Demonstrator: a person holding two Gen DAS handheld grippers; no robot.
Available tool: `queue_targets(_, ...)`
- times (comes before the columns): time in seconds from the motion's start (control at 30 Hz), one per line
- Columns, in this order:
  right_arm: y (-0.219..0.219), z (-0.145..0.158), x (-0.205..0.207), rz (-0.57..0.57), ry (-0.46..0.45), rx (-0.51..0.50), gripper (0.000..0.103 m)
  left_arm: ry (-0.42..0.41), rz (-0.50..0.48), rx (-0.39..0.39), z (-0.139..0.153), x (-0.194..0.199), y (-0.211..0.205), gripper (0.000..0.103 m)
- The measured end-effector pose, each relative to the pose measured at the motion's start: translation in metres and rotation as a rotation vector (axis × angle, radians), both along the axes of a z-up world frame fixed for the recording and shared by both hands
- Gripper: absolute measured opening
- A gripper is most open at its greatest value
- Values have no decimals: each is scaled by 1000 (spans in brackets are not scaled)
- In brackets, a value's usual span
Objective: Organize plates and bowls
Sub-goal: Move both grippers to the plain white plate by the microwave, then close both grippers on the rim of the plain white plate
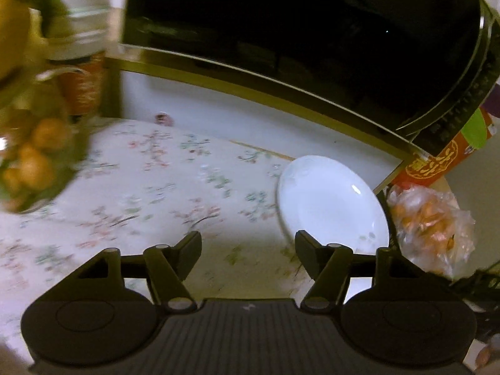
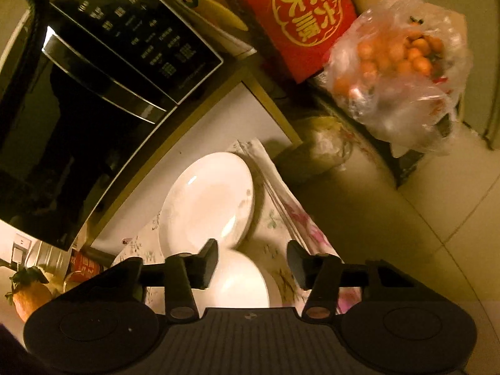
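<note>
A white plate (image 1: 331, 203) lies on the floral tablecloth (image 1: 156, 187) at the right, near the microwave. My left gripper (image 1: 248, 243) is open and empty, just left of and in front of the plate. In the right wrist view the same plate (image 2: 209, 200) lies on the cloth, and a second white dish (image 2: 237, 281), a plate or a bowl, lies nearer, partly hidden under my gripper. My right gripper (image 2: 251, 259) is open and empty, above that nearer dish. A stack of white dishes (image 1: 89, 9) stands at the far left, blurred.
A black microwave (image 1: 297, 37) on a shelf fills the back. A plastic bag of small oranges (image 1: 431, 225) and a red box (image 1: 437, 162) sit right of the plate. A bowl of fruit (image 1: 34, 156) and an orange can (image 1: 84, 84) stand at left. The tiled floor (image 2: 437, 218) lies beyond the table edge.
</note>
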State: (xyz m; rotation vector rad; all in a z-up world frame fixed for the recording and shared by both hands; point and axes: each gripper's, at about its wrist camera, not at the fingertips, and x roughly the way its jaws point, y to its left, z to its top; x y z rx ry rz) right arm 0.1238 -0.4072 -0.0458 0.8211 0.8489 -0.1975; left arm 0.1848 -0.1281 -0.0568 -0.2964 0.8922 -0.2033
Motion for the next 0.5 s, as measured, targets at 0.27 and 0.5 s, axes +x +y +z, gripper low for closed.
queue_targets(0.27,-9,-22,37,-1,-22,32,31,33,-19,-27,-27,35,-22,47)
queue_targets(0.5,1,-47,66,22,8,9,22,59,-26,-45,-44,49,-29,35)
